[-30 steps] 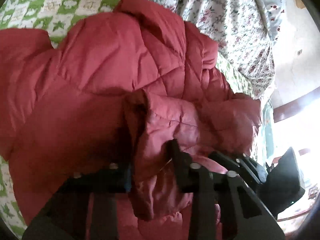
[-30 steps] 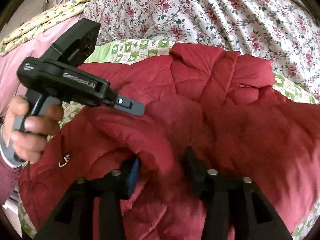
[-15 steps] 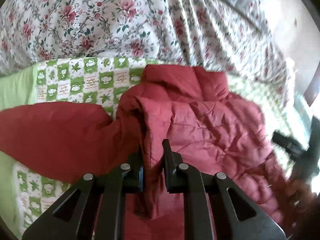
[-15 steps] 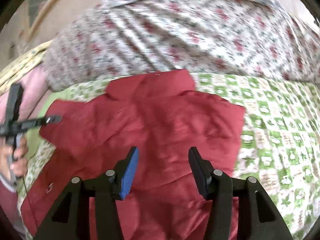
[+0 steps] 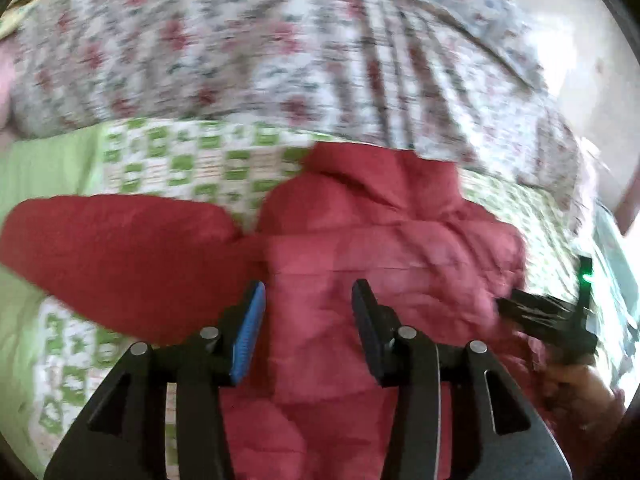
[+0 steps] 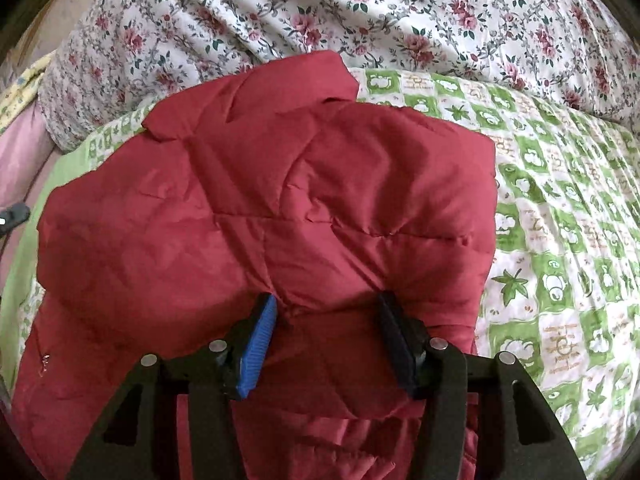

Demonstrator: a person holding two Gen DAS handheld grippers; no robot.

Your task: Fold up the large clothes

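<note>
A large red quilted jacket (image 6: 280, 200) lies on a green-and-white patterned quilt (image 6: 560, 240), collar toward the far side, one half folded over the body. In the left wrist view the jacket (image 5: 380, 248) shows one sleeve (image 5: 120, 248) stretched out to the left. My left gripper (image 5: 308, 300) is open and empty just above the jacket's middle. My right gripper (image 6: 326, 314) is open and empty, its fingers over the folded edge. The right gripper also shows at the right edge of the left wrist view (image 5: 552, 320).
A floral bedspread (image 6: 360, 8) is bunched up behind the jacket. The quilt (image 5: 180, 160) shows beside the sleeve. Pink bedding (image 6: 24, 148) lies at the far left. A wall and a dark wooden edge (image 5: 628, 208) are at the right.
My left gripper has let go of the jacket fold and opened. My right gripper, open since half a second ago, has come lower and closer over the jacket. The jacket now lies flatter.
</note>
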